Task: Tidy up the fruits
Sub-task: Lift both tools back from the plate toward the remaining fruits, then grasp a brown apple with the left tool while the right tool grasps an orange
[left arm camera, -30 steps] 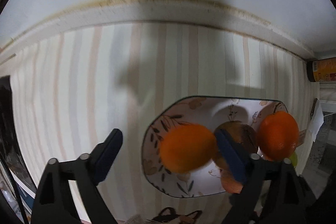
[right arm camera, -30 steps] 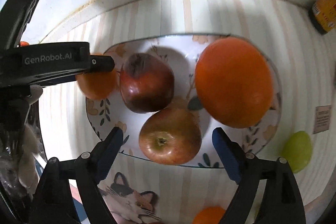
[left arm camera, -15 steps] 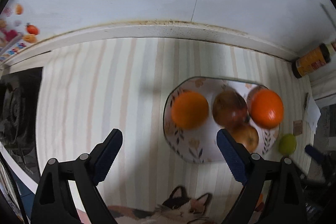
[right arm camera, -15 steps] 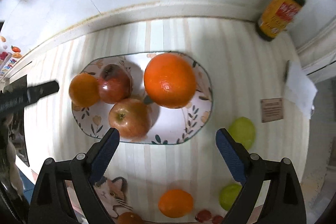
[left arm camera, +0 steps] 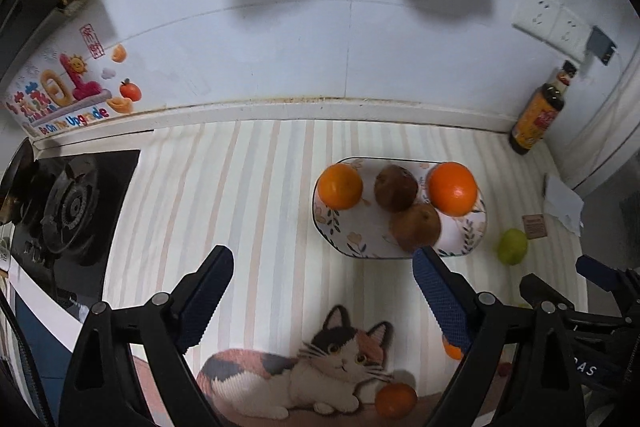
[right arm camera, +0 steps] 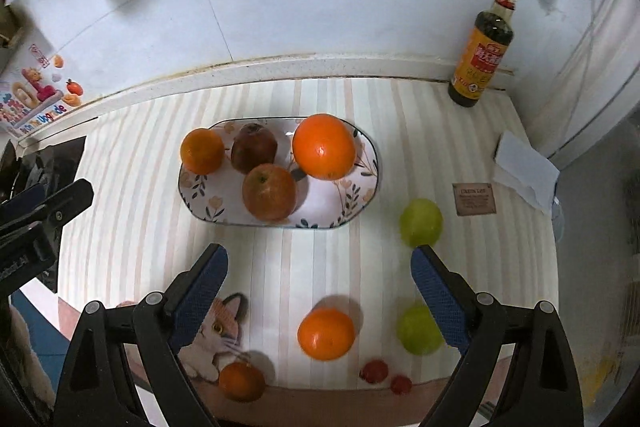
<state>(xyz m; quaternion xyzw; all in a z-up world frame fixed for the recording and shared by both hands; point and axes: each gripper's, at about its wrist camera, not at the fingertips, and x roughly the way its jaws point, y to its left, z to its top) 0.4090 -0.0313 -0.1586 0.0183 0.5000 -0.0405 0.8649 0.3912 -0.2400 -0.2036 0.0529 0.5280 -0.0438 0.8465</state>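
Observation:
An oval flowered plate (right arm camera: 360, 203) (left arm camera: 344, 239) on the striped mat holds a small orange (right arm camera: 201, 151) (left arm camera: 339, 185), a dark red apple (right arm camera: 253, 147) (left arm camera: 395, 187), a red apple (right arm camera: 269, 192) (left arm camera: 415, 225) and a big orange (right arm camera: 324, 146) (left arm camera: 453, 188). Loose on the mat: two green fruits (right arm camera: 421, 221) (right arm camera: 418, 329), two oranges (right arm camera: 326, 333) (right arm camera: 241, 381) and two small red fruits (right arm camera: 374, 371). My left gripper (left arm camera: 324, 303) is open and empty, raised and pulled back from the plate. My right gripper (right arm camera: 320, 295) is open and empty above the loose orange.
A sauce bottle (right arm camera: 482, 55) (left arm camera: 538, 115) stands at the back right by the wall. A gas hob (left arm camera: 68, 211) lies left of the mat. A folded paper (right arm camera: 524, 167) and a small card (right arm camera: 475, 199) lie at the right. A cat picture (left arm camera: 304, 375) marks the mat's front.
Both grippers have pulled up and back from the plate. The left one let go of the small orange, which now rests at the plate's left end.

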